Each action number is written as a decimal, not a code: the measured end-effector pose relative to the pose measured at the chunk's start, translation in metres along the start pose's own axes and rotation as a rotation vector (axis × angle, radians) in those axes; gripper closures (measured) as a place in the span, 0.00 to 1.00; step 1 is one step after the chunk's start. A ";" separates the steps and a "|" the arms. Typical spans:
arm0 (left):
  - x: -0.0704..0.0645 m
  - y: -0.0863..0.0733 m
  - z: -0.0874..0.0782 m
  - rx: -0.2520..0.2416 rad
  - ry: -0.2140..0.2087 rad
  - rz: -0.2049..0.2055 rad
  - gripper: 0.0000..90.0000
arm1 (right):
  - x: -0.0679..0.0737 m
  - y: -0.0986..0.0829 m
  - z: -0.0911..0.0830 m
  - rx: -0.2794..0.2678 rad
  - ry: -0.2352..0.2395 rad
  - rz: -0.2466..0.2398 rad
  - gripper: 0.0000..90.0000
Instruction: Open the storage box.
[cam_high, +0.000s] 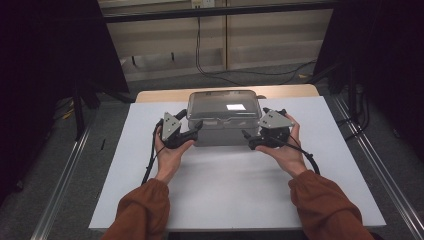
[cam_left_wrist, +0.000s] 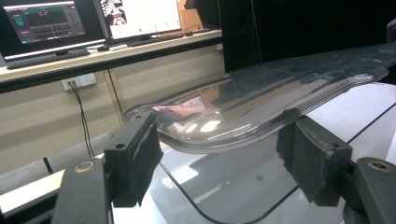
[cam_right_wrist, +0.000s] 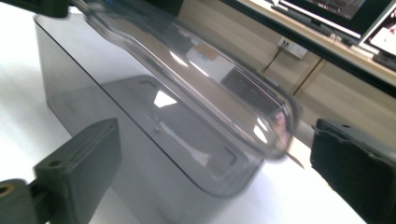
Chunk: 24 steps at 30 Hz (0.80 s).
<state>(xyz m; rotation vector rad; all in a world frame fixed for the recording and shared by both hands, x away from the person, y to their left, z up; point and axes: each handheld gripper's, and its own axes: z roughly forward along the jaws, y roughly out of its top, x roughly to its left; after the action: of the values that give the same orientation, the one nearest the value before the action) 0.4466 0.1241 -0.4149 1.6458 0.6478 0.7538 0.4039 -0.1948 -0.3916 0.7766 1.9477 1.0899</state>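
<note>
Lid (cam_left_wrist: 261, 100) edge lies between both grippers' open jaws, above box (cam_right_wrist: 140, 121).

White desk (cam_high: 240, 185), wooden edge at the far side. On it, toward the far middle: one clear grey plastic box (cam_high: 223, 131) with lid (cam_high: 223, 105).

Right gripper (cam_right_wrist: 215, 182) jaws are seen spread wide, a clear lid (cam_right_wrist: 196, 70) tilted between them above a smoky plastic box (cam_right_wrist: 140, 140). Box is set on the white worktop (cam_right_wrist: 299, 196); monitors (cam_right_wrist: 359, 14) are seen behind.
</note>
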 end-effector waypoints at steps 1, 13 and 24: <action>0.000 0.000 0.000 -0.003 0.000 -0.003 0.33 | -0.002 -0.001 -0.001 0.006 0.005 0.007 0.06; 0.001 0.000 0.000 -0.001 0.000 -0.005 0.34 | -0.021 -0.012 0.004 0.010 -0.018 0.058 0.26; 0.005 0.004 0.000 -0.026 -0.003 0.002 0.34 | -0.029 -0.008 0.012 -0.060 -0.026 0.068 0.42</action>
<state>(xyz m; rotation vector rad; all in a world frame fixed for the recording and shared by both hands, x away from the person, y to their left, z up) 0.4501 0.1275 -0.4105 1.6236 0.6314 0.7583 0.4282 -0.2163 -0.3933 0.8254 1.8698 1.1675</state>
